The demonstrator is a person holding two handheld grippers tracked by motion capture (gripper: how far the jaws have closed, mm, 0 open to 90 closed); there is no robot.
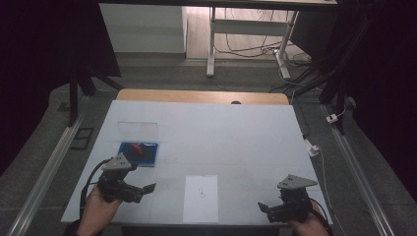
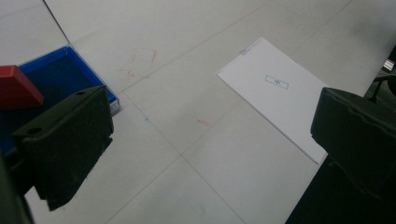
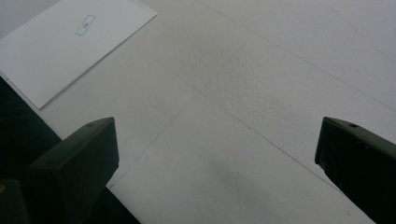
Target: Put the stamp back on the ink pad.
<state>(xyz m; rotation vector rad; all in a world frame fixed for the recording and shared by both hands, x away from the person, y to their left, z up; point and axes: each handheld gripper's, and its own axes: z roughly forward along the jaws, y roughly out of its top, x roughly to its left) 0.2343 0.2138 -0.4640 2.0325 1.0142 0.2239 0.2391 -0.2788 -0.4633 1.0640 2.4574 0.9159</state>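
A white table [image 1: 236,132] is seen from the high view, with a gripper held at each near corner. The left gripper [image 1: 147,188] is held in the person's left hand [image 1: 98,209] at the near left, just in front of a blue tray [image 1: 150,153]; its jaws are spread wide apart and nothing is gripped between them, as is shown in the left gripper view, where bare table is seen in the gap. The right gripper [image 1: 263,208] is held at the near right corner, well apart from the left one, and its jaws are likewise spread wide with nothing held (bare table surface is seen between them in the right gripper view). Inside the blue tray a red block [image 2: 16,86] is seen, and a clear lid [image 1: 138,132] stands open behind the tray. A white sheet of paper [image 1: 200,198] lies flat at the near edge between the two grippers, with a small printed box [image 2: 276,82] near its middle. Faint red marks [image 2: 140,65] are visible on the table beside the tray.
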